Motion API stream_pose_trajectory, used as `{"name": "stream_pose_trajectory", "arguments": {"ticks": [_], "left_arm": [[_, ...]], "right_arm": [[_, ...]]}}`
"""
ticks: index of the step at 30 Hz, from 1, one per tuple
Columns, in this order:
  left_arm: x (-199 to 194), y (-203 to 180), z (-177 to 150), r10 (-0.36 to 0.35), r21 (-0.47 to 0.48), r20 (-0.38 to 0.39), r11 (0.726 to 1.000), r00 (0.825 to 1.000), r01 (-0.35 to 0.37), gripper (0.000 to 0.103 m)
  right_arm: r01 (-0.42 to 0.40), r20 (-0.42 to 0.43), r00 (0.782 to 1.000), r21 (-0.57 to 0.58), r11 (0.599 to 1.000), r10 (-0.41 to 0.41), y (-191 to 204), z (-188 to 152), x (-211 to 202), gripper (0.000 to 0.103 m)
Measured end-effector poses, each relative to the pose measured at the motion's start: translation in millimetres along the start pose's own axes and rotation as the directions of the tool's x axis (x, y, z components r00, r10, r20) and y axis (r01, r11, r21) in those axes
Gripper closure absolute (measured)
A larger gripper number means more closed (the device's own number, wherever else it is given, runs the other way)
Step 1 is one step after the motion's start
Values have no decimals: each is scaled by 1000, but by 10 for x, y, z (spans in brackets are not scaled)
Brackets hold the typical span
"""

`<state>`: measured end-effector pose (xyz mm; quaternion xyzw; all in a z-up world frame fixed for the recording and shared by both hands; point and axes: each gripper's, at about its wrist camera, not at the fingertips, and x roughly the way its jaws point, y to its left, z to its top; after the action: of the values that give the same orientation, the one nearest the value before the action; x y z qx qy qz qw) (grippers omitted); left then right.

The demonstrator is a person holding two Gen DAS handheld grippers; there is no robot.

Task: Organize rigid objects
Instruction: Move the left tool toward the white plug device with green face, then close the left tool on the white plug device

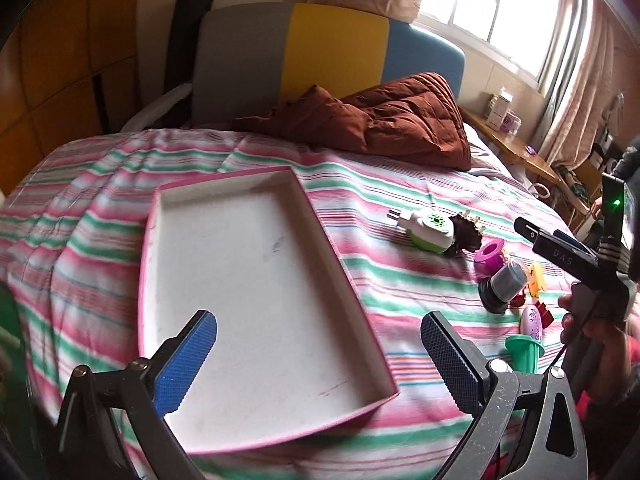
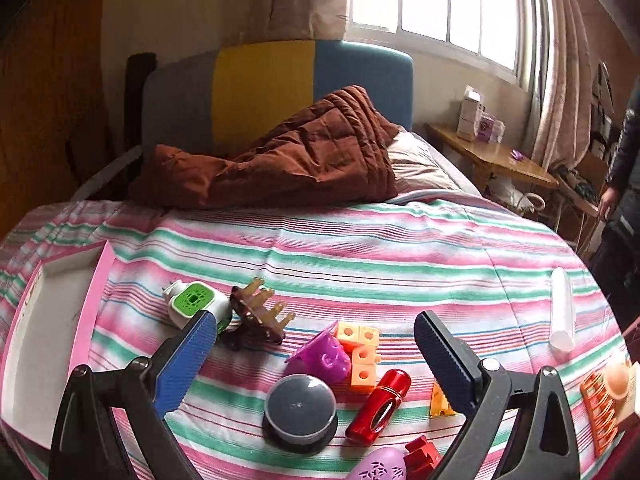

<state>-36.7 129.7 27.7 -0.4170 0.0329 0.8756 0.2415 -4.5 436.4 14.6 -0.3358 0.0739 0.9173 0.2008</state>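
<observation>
A pink-edged white tray [image 1: 360, 292] lies empty on the striped bed; its corner also shows in the right wrist view [image 2: 98, 280]. My left gripper [image 1: 318, 354] is open and empty above the tray's near end. My right gripper [image 2: 316, 354] is open and empty above a pile of small things: a green-white plug-in device [image 2: 192, 304], a brown hair claw [image 2: 260, 316], a purple cup [image 2: 324, 358], orange blocks [image 2: 362, 356], a grey round jar [image 2: 300, 404] and a red tube [image 2: 380, 406]. The same pile shows right of the tray in the left wrist view [image 1: 496, 264].
A brown quilt [image 2: 288, 160] lies at the bed's head. A white cylinder [image 2: 562, 312], an orange hair claw [image 2: 600, 412], a purple patterned oval [image 2: 378, 468] and a red block [image 2: 422, 454] lie near me. A wooden side table [image 2: 492, 156] and a person [image 2: 624, 200] stand right.
</observation>
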Motion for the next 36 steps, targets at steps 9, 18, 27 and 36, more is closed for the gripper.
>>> {"name": "stream_pose_trajectory", "arguments": {"ticks": [9, 18, 27, 36], "left_arm": [[597, -487, 380, -80, 30, -135, 996, 988, 84, 10], [1281, -830, 749, -153, -103, -238, 986, 959, 131, 20], [2001, -869, 912, -229, -391, -356, 917, 906, 78, 16], [2101, -965, 905, -234, -317, -338, 940, 912, 124, 35]], "right_arm": [[-82, 19, 997, 222, 972, 80, -359, 89, -29, 2], [-111, 21, 994, 281, 953, 109, -458, 106, -26, 2], [-149, 44, 989, 334, 931, 142, -565, 126, -52, 2], [-174, 37, 984, 400, 900, 174, -697, 116, -23, 2]]}}
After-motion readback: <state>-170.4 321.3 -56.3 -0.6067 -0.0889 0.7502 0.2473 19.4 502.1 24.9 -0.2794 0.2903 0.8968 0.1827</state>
